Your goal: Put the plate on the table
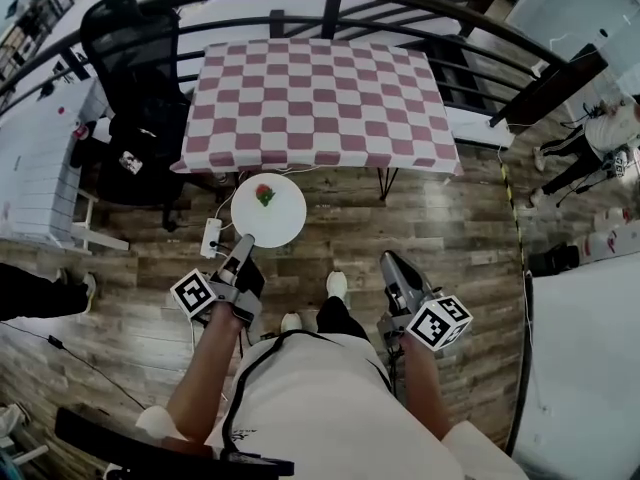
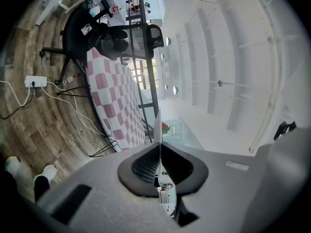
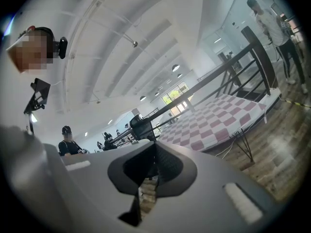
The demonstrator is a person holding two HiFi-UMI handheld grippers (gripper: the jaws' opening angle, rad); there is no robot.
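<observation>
- Clearly, the left gripper (image 1: 244, 244) is pinching the white plate (image 1: 268, 210) by its near rim, and nothing else supports it.
- The plate hangs over the wood floor (image 1: 440, 228), just short of the near edge of the checkered table (image 1: 315, 98), so it is not yet set down.
- Risk: with such a small bite on a thin rim, the plate could swing or slide out and break on the floor, or land on the power strip (image 1: 211, 236).
- Risk: carried forward too low, its far edge could knock the table's edge and be levered out of the grip.
- The right gripper (image 1: 390, 262) is pressed together with nothing in it, low beside the person's leg.
- Only the head view shows the plate's face, with its red and green mark, and the gap to the table.
- Only the left gripper view shows the plate (image 2: 157, 125) edge-on as a sliver between the jaws.
- The right gripper view confirms its gripper (image 3: 154, 152) is empty, with the table (image 3: 218, 118) ahead.
</observation>
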